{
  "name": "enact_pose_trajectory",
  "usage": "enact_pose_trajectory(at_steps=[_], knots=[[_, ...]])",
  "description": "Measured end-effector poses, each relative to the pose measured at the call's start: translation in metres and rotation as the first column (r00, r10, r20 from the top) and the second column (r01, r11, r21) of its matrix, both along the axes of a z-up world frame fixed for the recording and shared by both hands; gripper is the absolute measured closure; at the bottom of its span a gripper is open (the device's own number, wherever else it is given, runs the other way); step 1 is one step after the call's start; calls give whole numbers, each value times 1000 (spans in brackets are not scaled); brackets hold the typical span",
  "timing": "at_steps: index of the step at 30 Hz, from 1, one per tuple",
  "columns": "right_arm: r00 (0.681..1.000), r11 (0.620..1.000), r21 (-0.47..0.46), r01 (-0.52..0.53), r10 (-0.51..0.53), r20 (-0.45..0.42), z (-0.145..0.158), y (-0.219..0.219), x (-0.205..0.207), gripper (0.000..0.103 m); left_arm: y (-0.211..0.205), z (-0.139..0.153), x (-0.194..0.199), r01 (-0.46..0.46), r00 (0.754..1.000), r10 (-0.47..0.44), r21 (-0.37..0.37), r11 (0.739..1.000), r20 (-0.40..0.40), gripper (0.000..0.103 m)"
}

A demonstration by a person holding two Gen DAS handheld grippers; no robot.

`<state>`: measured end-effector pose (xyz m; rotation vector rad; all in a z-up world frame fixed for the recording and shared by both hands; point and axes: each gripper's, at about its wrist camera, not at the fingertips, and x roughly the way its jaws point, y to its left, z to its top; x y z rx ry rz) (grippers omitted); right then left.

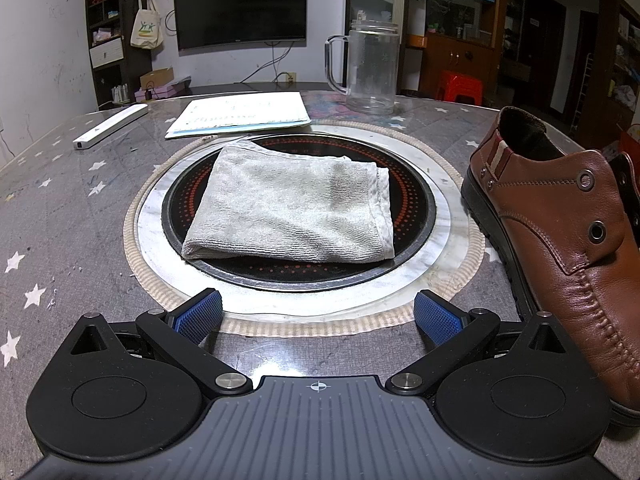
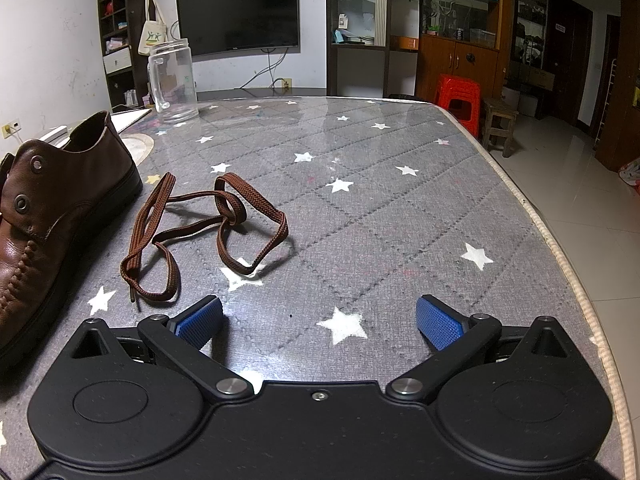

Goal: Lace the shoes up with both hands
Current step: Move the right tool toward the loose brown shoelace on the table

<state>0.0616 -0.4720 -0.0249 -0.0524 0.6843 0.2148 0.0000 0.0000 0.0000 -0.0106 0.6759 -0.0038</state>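
Your brown leather shoe (image 1: 560, 248), eyelets empty, runs heel upper right to toe lower right; brown lace (image 2: 200, 232) lies tangled left of centre. Both your left gripper (image 1: 318, 314) and right gripper (image 2: 320, 318) are spread, holding nothing.

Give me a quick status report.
Both tools open, empty. Shoe unlaced; lace loose on table beside it. Nothing in the way.

1. The shoe (image 1: 560, 240) is coloured reddish-brown.
2. The lace (image 2: 224, 224) is striped brown.
3. The table cover (image 2: 400, 208) is patterned grey with white stars.
4. The towel (image 1: 292, 208) is coloured off-white.
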Motion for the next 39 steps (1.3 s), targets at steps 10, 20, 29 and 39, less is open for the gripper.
enact_pose_trajectory(at_steps=[10,20,29,39], knots=[[1000,1000,2,0,0,-4,-1,-1,1,0,0,0,0,0,1000,0,2,1000,0,0],[998,998,-1,-60,60,-31,16,-2,4,0,0,0,0,0,1000,0,2,1000,0,0],[981,981,-14,-192,192,-5,32,5,19,0,0,0,0,0,1000,0,2,1000,0,0],[945,938,-125,-324,327,2,38,17,45,34,-1,0,0,0,1000,0,2,1000,0,0]])
